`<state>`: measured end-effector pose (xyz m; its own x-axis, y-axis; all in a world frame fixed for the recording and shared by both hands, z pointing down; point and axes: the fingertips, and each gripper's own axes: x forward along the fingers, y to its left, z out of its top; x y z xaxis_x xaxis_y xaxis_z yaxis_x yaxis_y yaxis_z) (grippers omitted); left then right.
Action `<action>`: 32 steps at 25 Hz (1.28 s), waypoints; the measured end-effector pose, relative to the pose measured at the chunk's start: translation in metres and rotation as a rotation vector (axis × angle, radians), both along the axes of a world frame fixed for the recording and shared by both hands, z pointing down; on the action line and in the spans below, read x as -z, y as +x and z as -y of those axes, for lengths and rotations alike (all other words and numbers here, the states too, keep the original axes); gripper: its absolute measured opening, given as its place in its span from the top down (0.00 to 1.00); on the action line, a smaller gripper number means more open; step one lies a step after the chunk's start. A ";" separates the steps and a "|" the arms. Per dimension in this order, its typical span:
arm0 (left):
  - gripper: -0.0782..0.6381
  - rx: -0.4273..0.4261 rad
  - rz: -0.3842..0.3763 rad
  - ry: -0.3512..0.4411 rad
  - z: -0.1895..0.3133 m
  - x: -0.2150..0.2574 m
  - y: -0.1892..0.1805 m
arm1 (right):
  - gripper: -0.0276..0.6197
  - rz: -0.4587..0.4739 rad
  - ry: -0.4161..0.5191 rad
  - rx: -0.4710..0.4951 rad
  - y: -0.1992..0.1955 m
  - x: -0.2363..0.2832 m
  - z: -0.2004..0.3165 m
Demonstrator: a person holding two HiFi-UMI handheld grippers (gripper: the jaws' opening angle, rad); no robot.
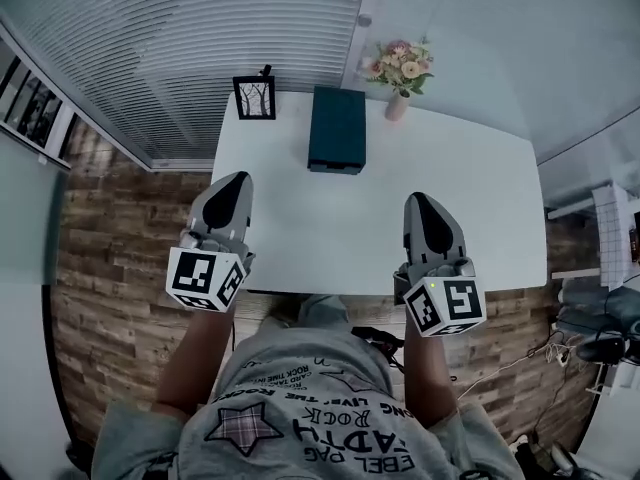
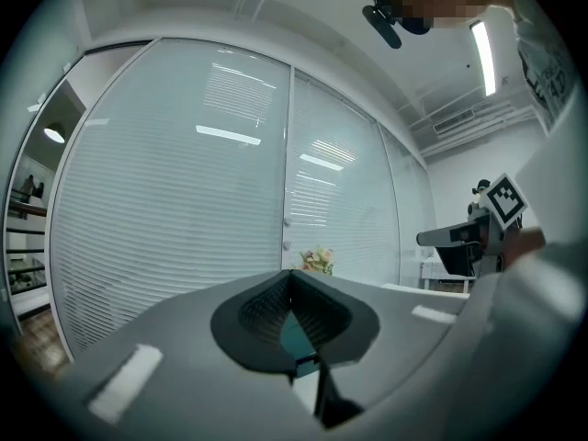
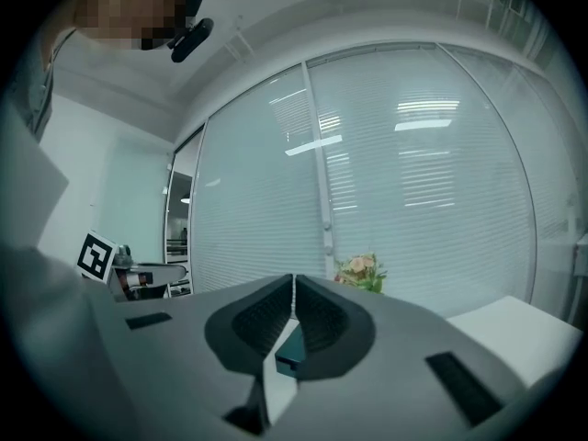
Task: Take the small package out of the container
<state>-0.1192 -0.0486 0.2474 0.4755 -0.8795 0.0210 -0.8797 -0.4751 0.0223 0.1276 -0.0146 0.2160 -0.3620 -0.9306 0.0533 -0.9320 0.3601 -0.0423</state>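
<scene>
A dark teal box-shaped container [image 1: 337, 129] stands at the far middle of the white table [image 1: 300, 218], lid closed as far as I can see; no small package shows. My left gripper [image 1: 234, 180] hovers over the table's near left part, jaws shut and empty. Over the near right part my right gripper [image 1: 421, 200] is likewise shut with nothing held. Both point toward the far side. In the left gripper view the container [image 2: 296, 335] peeks through the gap behind the shut jaws [image 2: 290, 276]; in the right gripper view the container [image 3: 290, 347] shows the same way below the closed tips [image 3: 294, 280].
A small black picture frame [image 1: 254, 97] stands at the table's far left corner and a vase of flowers [image 1: 400, 72] at the far right of the container. Window blinds lie behind the table. The person's knees and shirt are at the near edge.
</scene>
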 end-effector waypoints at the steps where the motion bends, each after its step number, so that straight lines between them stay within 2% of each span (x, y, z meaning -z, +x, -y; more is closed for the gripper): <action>1: 0.88 0.010 -0.003 0.004 0.006 0.001 0.005 | 0.93 0.003 -0.001 0.014 0.004 -0.001 0.009; 10: 0.88 0.123 0.010 0.004 0.035 0.001 0.034 | 0.93 0.022 -0.003 0.190 0.016 -0.007 0.062; 20: 0.88 0.158 0.033 -0.060 0.055 -0.025 0.035 | 0.93 0.055 -0.066 0.210 0.022 -0.033 0.092; 28: 0.88 0.073 0.019 -0.068 0.077 -0.036 0.050 | 0.93 0.035 -0.107 0.178 0.015 -0.050 0.103; 32: 0.88 0.057 0.004 -0.078 0.085 -0.042 0.046 | 0.93 0.014 -0.117 0.179 0.005 -0.053 0.109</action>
<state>-0.0730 -0.1332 0.2892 0.4247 -0.9006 0.0919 -0.9053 -0.4214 0.0538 0.1330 -0.1233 0.2688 -0.5226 -0.8391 0.1514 -0.8525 0.5118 -0.1063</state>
